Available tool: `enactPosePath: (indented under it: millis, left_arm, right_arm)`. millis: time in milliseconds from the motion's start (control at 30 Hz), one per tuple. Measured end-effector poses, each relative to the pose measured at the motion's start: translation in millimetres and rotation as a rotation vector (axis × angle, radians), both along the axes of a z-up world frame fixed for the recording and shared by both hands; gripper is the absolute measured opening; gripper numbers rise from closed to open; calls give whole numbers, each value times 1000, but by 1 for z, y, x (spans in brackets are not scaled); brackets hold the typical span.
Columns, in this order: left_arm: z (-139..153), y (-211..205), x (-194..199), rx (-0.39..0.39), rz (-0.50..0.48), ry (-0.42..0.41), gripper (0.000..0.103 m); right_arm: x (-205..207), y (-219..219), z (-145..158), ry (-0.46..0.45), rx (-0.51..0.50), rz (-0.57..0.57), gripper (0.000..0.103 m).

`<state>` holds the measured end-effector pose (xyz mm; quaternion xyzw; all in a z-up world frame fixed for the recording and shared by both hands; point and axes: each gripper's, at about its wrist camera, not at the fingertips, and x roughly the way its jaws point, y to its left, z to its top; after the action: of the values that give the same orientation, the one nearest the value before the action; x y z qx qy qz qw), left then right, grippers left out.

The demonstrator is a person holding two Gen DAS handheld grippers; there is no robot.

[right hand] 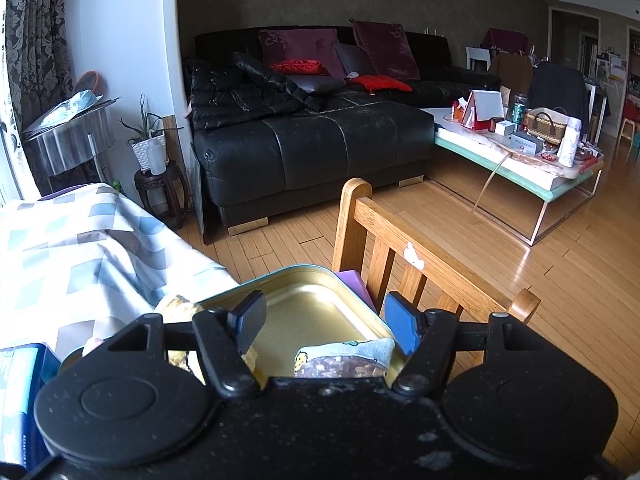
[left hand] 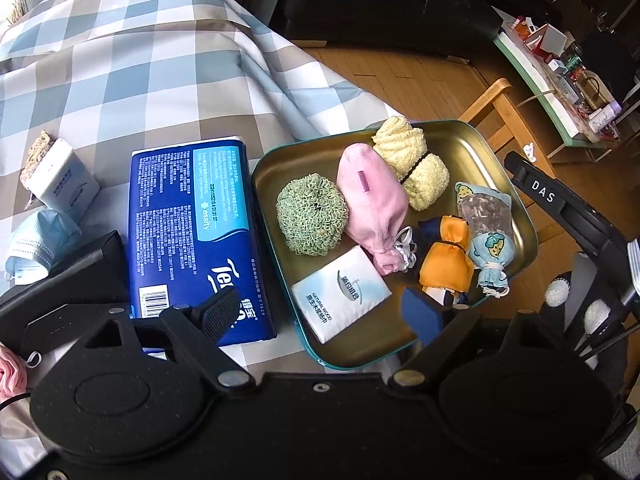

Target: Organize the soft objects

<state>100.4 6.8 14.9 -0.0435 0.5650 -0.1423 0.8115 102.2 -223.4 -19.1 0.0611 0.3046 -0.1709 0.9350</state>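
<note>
Both grippers have their jaws apart with nothing held: left gripper [left hand: 324, 316] hangs over the tin [left hand: 460, 140], right gripper [right hand: 326, 322] over its far end. Inside that gold metal tin: knitted green scrubber [left hand: 310, 216], pink fleece pouch [left hand: 370, 204], yellow terry roll [left hand: 412, 160], orange bundle [left hand: 444, 262], blue sachet [left hand: 486, 220], tissue pack [left hand: 340, 296]. Big blue tissue pack [left hand: 192, 216] lies beside it on checked cloth [left hand: 120, 60].

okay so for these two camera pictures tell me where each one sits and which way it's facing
Left wrist: rides the left tongs, angled steeply down at the tin tray of soft items and blue tissue pack; the right tongs' black frame shows too.
Right wrist: rides the right tongs, angled shallowly over the tray toward sofa; jaws open, empty.
Shared: tray, printed sachet, checked cloth.
</note>
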Motion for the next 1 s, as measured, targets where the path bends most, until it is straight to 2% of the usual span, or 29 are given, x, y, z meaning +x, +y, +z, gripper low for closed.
enactPosePath:
  millis: [467, 767, 1000]
  left_arm:
    - [6, 8, -3, 18, 17, -17, 84]
    - [19, 35, -3, -9, 92, -47, 84]
    - [26, 64, -2, 13, 161, -70, 84]
  right_arm:
    - [7, 4, -4, 28, -22, -10, 65]
    - [11, 10, -6, 48, -47, -12, 65]
    - [12, 13, -7, 61, -65, -12, 65]
